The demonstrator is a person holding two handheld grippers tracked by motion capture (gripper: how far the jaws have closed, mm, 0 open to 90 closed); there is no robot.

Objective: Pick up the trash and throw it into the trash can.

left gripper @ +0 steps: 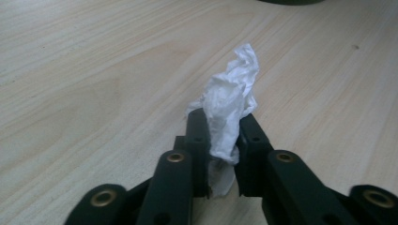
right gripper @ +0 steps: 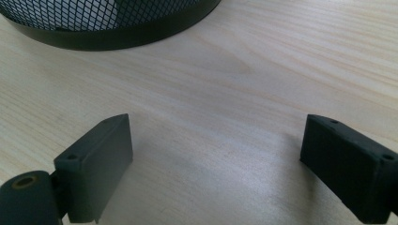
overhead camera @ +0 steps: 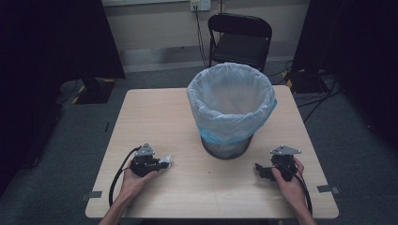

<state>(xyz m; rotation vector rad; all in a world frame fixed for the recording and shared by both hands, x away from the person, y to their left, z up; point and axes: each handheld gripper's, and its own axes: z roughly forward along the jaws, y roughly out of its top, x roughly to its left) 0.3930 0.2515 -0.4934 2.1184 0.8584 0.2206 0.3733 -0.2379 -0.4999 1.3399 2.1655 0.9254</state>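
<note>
A crumpled white tissue (left gripper: 231, 103) is pinched between the jaws of my left gripper (left gripper: 224, 126), just above the wooden table (left gripper: 94, 70). From above, the left gripper (overhead camera: 159, 164) sits near the table's front left with the tissue (overhead camera: 166, 162) sticking out toward the right. A black mesh wastebasket (overhead camera: 227, 146) lined with a pale blue-white bag (overhead camera: 231, 101) stands in the middle of the table. My right gripper (overhead camera: 259, 170) rests at the front right, jaws wide apart with nothing between them. Its own view shows the right gripper (right gripper: 216, 154) low over bare wood, the wastebasket base (right gripper: 117, 28) ahead.
A black folding chair (overhead camera: 240, 40) stands beyond the table's far edge. Cables (overhead camera: 314, 93) lie on the grey floor at the right. Dark curtains hang on both sides. The table's left half (overhead camera: 150, 117) is bare wood.
</note>
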